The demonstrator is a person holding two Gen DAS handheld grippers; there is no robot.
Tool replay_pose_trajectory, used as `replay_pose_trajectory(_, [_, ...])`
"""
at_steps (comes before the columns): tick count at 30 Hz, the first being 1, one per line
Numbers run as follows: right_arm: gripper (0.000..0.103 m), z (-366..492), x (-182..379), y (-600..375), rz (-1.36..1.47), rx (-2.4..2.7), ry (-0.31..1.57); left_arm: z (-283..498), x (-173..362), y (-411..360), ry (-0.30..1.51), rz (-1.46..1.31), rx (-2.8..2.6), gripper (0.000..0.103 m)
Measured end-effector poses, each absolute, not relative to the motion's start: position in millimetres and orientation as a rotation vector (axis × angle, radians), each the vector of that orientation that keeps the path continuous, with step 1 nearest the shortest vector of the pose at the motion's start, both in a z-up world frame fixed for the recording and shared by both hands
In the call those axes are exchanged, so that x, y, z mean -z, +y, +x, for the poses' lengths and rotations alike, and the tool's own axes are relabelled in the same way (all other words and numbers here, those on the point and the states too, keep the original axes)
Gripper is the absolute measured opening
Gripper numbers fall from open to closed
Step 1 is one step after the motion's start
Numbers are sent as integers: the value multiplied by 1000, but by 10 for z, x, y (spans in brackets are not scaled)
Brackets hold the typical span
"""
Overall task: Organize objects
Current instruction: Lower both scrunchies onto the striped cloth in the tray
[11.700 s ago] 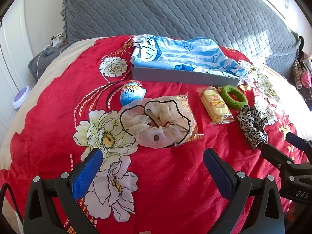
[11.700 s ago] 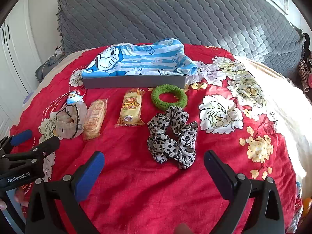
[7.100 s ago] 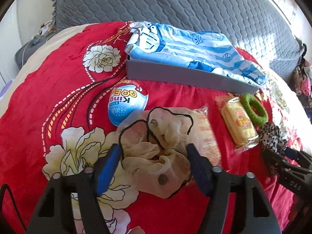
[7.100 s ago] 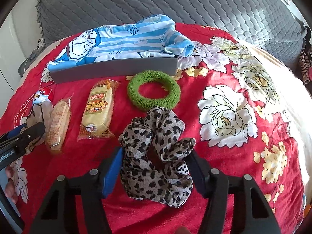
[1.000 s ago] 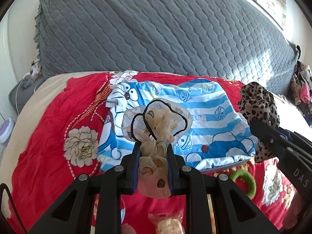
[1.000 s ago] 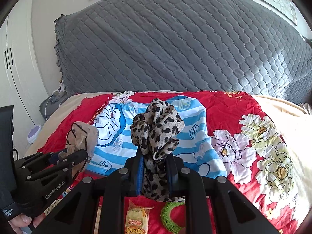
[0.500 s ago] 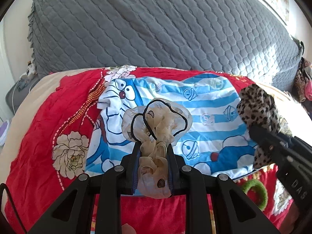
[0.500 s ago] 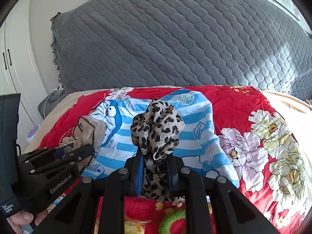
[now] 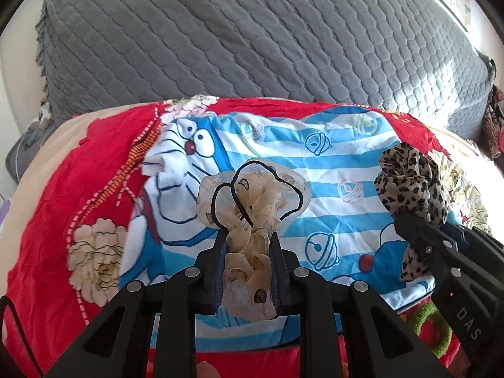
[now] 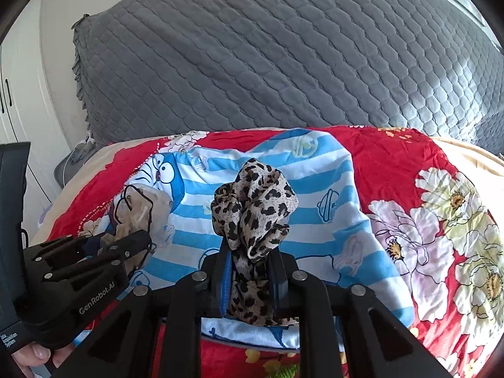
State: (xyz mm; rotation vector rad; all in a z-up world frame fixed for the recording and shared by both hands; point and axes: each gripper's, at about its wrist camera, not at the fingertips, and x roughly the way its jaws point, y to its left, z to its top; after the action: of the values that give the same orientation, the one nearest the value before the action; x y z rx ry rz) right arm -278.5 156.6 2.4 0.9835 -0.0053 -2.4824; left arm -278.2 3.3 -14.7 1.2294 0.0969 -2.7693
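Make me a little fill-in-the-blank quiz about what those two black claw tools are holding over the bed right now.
1. The left gripper is shut on a sheer cream scrunchie edged in ____.
2. The right gripper is shut on a scrunchie with a ____ print.
3. Both hang over a cartoon cloth striped white and ____.
4. The quilted headboard behind is ____.

Missing words: black; leopard; blue; grey

A bedroom in a home — the work surface is a bed spread with a red floral bedcover (image 10: 393, 163), backed by a tall grey quilted headboard (image 10: 267, 63). A cartoon-print blue-striped cloth (image 9: 330, 170) lies on it, and white wardrobe doors (image 10: 8, 100) stand at the left edge — plainly domestic furnishings.
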Motion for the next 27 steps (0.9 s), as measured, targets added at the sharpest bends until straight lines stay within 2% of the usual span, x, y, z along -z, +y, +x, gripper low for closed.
replay_pose_trajectory(22, [19,-2996,269,1520,1047,2454,6,-2977,388,138,92,1282,2757,24])
replay_pose_trajectory(27, [19,-3038,350,1532,1099,2433,-12,-3016,430,125,101,1306,2743,27])
